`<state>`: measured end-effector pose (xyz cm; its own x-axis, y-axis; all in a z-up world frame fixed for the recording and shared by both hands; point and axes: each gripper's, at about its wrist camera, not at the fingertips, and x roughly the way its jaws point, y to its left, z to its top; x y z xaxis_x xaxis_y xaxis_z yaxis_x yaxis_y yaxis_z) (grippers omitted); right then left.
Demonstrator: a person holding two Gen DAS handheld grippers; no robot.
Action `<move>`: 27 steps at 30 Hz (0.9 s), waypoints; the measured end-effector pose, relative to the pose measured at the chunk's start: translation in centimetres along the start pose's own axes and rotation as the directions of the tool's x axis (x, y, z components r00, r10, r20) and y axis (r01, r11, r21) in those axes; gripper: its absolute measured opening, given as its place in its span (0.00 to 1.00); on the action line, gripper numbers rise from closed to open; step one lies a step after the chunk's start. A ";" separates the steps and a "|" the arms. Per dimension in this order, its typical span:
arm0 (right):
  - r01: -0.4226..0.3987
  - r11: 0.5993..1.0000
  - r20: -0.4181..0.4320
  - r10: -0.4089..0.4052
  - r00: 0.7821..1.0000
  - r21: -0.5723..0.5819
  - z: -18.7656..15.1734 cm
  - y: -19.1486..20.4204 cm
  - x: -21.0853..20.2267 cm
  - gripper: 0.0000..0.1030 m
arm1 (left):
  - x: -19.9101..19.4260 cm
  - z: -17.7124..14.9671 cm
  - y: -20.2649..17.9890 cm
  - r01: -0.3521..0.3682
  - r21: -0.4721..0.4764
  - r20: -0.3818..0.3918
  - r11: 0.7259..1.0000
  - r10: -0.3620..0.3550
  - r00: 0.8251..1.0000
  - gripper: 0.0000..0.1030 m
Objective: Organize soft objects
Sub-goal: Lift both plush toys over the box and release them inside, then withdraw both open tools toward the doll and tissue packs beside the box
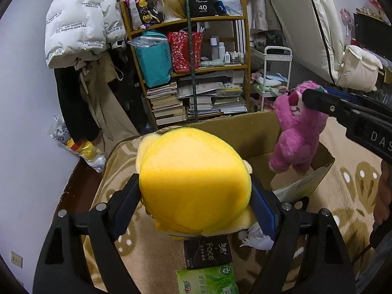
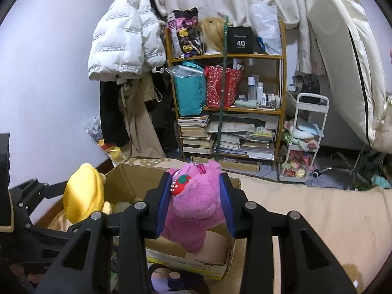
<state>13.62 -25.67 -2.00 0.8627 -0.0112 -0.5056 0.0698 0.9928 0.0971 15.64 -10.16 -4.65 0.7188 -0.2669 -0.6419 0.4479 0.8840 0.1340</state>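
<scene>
My left gripper (image 1: 194, 183) is shut on a round yellow plush toy (image 1: 191, 161), one pad pressing each side. It hangs over the near edge of an open cardboard box (image 1: 257, 127). My right gripper (image 2: 195, 181) is shut on a pink plush bear (image 2: 196, 210) with a red strawberry tag, gripped at the head. The bear's body dangles above the box (image 2: 132, 181). In the left wrist view the pink bear (image 1: 296, 132) hangs over the box's right side. In the right wrist view the yellow toy (image 2: 83, 193) is at the box's left edge.
The box sits on a beige patterned blanket (image 1: 343, 196). Two tissue packs (image 1: 208, 252) lie below the yellow toy. A purple plush (image 2: 171, 276) lies in front of the box. Behind stand a cluttered bookshelf (image 1: 196, 73), a white cart (image 2: 306, 137) and hanging coats (image 1: 78, 24).
</scene>
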 end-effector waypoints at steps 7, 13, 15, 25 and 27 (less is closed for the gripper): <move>-0.031 1.000 -0.038 0.030 0.999 -0.003 -0.3 0.2 0.6 0.50 | -0.4 -0.1 0.2 0.009 -0.011 0.030 1.000 -0.008 1.000 0.94; -0.046 0.998 -0.062 0.049 0.997 0.049 -0.4 -0.6 0.9 0.62 | -0.3 -0.3 0.7 -0.039 -0.041 0.004 0.998 0.040 0.999 0.95; -0.053 0.996 -0.073 0.059 0.996 0.077 -0.4 -1.1 0.8 0.69 | -0.5 -0.4 1.0 -0.044 -0.056 -0.003 0.997 0.044 0.999 0.95; -0.092 0.991 -0.150 0.107 0.983 0.101 -1.6 -0.7 -0.9 0.92 | -3.2 -1.4 1.9 -0.113 -0.084 -0.042 0.990 0.109 0.993 0.95; -0.096 0.992 -0.157 0.108 0.982 0.083 -1.9 -0.3 -1.5 0.94 | -3.7 -1.8 2.1 -0.119 -0.099 -0.067 0.988 0.113 0.991 0.95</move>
<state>11.38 -25.68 -2.92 0.7755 0.1147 -0.6209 0.0285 0.9760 0.2159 12.95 -6.59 -3.32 0.7276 -0.1391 -0.6717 0.3042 0.9431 0.1342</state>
